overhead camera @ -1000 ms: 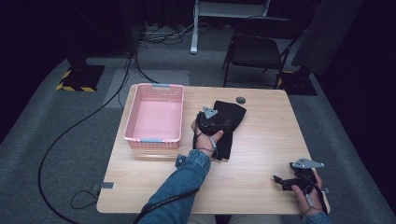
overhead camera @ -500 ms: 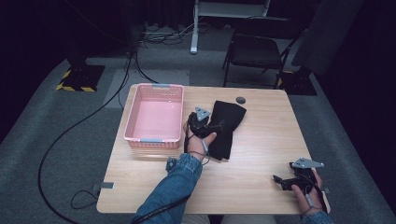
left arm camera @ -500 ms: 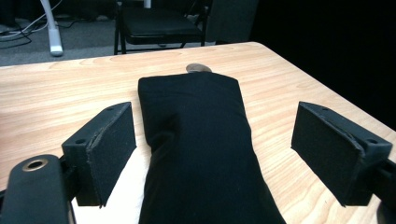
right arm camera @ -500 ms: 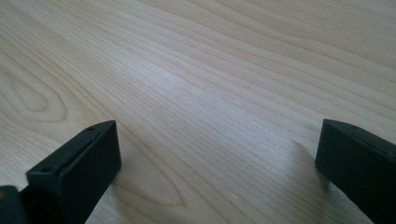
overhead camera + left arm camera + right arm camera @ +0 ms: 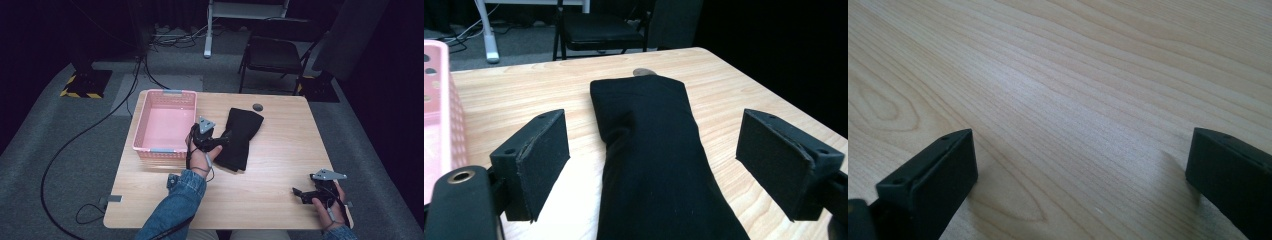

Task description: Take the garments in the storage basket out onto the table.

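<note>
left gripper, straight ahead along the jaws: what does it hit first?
Most likely the folded black cloth: it lies between the left gripper's open jaws and runs ahead of them. How high the jaws sit above it is unclear.

Table layout, high view
Basket (image 5: 165, 126) on the table (image 5: 280, 165), left of the folded cloth (image 5: 240, 137); left gripper (image 5: 212, 142) between them, at the cloth's near left edge; right gripper (image 5: 305, 192) well apart, near right corner; small disc (image 5: 258, 106) behind the cloth.
</note>
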The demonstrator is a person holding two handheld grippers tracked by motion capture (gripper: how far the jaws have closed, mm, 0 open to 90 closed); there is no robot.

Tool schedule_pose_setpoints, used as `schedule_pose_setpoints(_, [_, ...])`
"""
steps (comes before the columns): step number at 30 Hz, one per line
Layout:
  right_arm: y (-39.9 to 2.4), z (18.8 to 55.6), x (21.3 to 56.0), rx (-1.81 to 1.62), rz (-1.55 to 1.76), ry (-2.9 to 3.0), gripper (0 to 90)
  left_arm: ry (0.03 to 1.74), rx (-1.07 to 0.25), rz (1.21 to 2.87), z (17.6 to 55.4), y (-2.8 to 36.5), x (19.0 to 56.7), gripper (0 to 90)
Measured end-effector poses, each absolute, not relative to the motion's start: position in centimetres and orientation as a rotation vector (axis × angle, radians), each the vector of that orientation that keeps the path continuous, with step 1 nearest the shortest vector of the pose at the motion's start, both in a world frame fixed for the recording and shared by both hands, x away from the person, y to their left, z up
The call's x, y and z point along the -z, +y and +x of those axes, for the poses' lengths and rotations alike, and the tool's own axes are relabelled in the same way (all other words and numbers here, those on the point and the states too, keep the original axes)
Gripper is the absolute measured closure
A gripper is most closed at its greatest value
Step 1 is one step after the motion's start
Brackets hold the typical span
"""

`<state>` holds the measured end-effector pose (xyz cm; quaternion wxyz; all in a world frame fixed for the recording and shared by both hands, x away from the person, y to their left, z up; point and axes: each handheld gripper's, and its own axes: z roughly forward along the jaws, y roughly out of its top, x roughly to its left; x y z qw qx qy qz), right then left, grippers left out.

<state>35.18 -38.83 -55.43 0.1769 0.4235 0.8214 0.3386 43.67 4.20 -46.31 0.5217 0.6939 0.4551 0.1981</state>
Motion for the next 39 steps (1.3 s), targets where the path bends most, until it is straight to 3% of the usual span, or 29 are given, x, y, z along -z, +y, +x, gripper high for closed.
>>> schedule_pose_setpoints(39, [-38.8, 35.1, 55.4, -0.958, 1.202, 2.323, 0.0, 0.984, -0.490, 1.738, 39.2, 8.1, 44.1, 12.4])
